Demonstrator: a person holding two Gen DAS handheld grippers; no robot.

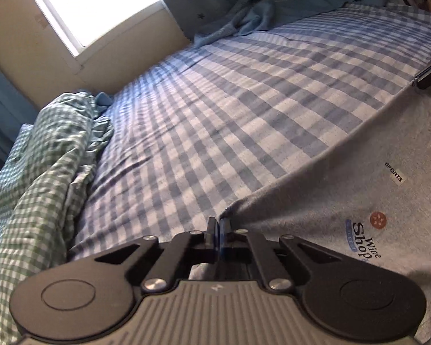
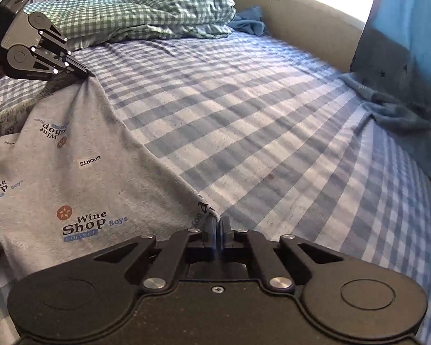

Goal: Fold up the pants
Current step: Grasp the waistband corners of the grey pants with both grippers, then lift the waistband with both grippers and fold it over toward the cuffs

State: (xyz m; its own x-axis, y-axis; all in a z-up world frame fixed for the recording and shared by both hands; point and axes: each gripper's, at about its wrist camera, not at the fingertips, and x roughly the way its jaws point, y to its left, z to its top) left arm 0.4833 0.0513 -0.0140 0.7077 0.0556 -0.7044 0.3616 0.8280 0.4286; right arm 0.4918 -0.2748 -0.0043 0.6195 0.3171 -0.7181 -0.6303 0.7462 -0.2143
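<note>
The grey pants (image 1: 344,178) with "Wine Shop" and "SPORTS" prints hang stretched above the blue checked bed sheet (image 1: 215,100). My left gripper (image 1: 219,224) is shut on one end of their upper edge. My right gripper (image 2: 217,222) is shut on the other end of that edge; the pants (image 2: 71,172) spread to its left. The edge runs taut between the two. The left gripper also shows in the right wrist view (image 2: 84,73), pinching the cloth, and the right gripper shows at the right edge of the left wrist view (image 1: 419,82).
A green checked duvet (image 2: 146,14) is bunched at the head of the bed. A blue towel (image 1: 244,20) lies crumpled at the foot by the blue curtain (image 2: 402,28). A beige wall and a bright window (image 1: 94,3) run along the far side.
</note>
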